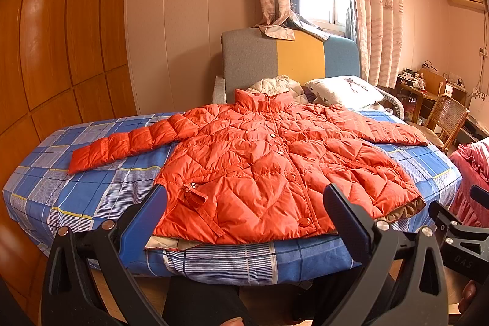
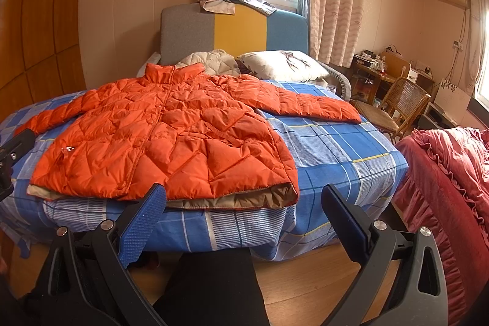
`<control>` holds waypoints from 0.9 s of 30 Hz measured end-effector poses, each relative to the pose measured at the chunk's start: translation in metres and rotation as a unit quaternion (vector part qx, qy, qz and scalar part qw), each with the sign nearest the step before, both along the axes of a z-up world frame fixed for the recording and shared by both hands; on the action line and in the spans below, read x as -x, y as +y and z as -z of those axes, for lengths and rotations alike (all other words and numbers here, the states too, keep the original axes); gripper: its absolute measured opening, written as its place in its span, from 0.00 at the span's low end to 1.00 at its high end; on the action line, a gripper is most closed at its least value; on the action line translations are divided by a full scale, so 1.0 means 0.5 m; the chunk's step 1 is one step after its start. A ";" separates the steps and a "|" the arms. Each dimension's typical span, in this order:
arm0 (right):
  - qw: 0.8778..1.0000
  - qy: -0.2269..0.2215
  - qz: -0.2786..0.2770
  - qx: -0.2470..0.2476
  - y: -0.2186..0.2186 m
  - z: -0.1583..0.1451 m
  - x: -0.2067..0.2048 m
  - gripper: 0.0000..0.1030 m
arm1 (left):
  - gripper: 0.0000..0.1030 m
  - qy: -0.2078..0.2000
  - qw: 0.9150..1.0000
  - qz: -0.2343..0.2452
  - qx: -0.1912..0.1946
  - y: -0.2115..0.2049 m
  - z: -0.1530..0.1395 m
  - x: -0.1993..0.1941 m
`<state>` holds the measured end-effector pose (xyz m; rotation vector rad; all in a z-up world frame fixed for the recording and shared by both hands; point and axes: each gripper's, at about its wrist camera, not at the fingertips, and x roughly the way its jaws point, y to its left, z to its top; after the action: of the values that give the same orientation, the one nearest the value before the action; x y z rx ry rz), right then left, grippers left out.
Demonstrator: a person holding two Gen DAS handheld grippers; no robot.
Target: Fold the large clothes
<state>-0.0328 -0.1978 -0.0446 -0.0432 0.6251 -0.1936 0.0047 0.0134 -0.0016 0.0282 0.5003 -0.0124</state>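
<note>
Left wrist view: folding not started yet, this looks like the approach step. The puffy orange quilted down jacket [image 1: 262, 161] lies flat, front up and buttoned, on the bed with the blue plaid sheet [image 1: 76, 191], both sleeves spread out sideways, collar toward the headboard, hem at the near bed edge with beige lining showing. Left gripper [image 1: 244, 203] is released, jaws wide apart, holding nothing, hovering short of the hem. Next move probably calls for reaching a sleeve cuff or a hem corner and pinching the slippery padded fabric firmly. Right wrist view: same jacket [image 2: 171, 136] seen from further right, its far sleeve stretched toward the white printed pillow [image 2: 284, 64] side. Right gripper [image 2: 241, 203] also released and empty, aimed at the near right hem corner, not touching it.
</note>
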 end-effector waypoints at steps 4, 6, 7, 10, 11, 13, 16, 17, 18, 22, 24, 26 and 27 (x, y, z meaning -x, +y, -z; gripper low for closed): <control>1.000 0.004 0.002 0.000 -0.013 0.004 0.000 0.97 | 0.98 0.002 1.000 0.000 0.004 0.003 0.001 -0.001; 1.000 0.008 0.003 0.001 -0.014 0.009 -0.004 0.97 | 0.98 0.004 1.000 0.000 0.008 0.007 0.006 -0.004; 1.000 0.009 0.002 0.001 -0.016 0.011 -0.005 0.97 | 0.98 0.006 1.000 0.002 0.014 0.011 0.010 -0.006; 1.000 0.020 0.003 -0.001 -0.026 0.023 -0.013 0.97 | 0.98 0.020 0.999 0.001 0.026 0.022 0.027 -0.020; 1.000 0.026 0.005 -0.006 -0.031 0.029 -0.016 0.97 | 0.98 0.025 0.999 -0.002 0.025 0.026 0.033 -0.026; 0.999 0.037 0.006 -0.016 -0.034 0.040 -0.029 0.97 | 0.98 0.032 0.999 -0.008 0.017 0.033 0.048 -0.041; 0.997 0.053 0.012 -0.050 -0.058 0.052 -0.047 0.97 | 0.98 0.056 0.998 -0.011 0.023 0.051 0.068 -0.070; 0.996 0.058 0.015 -0.066 -0.065 0.054 -0.058 0.97 | 0.98 0.063 0.997 -0.012 0.032 0.058 0.073 -0.080; 0.994 0.061 0.019 -0.085 -0.081 0.053 -0.071 0.97 | 0.98 0.068 0.997 -0.013 0.038 0.065 0.078 -0.090; 0.991 0.053 0.034 -0.119 -0.117 0.034 -0.133 0.97 | 0.98 0.084 0.996 -0.006 0.040 0.081 0.091 -0.137; 0.988 0.051 0.046 -0.136 -0.139 0.029 -0.169 0.97 | 0.98 0.093 0.995 -0.005 0.031 0.083 0.099 -0.162; 0.986 0.056 0.056 -0.146 -0.168 0.036 -0.216 0.97 | 0.98 0.097 0.995 -0.009 0.012 0.082 0.113 -0.190; 0.985 0.058 0.060 -0.153 -0.185 0.041 -0.239 0.97 | 0.98 0.102 0.995 -0.007 0.011 0.085 0.117 -0.198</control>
<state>0.0870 -0.2904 -0.0653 0.2830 0.7678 -0.2115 0.1036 0.0559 -0.0602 0.0016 0.7037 -0.0080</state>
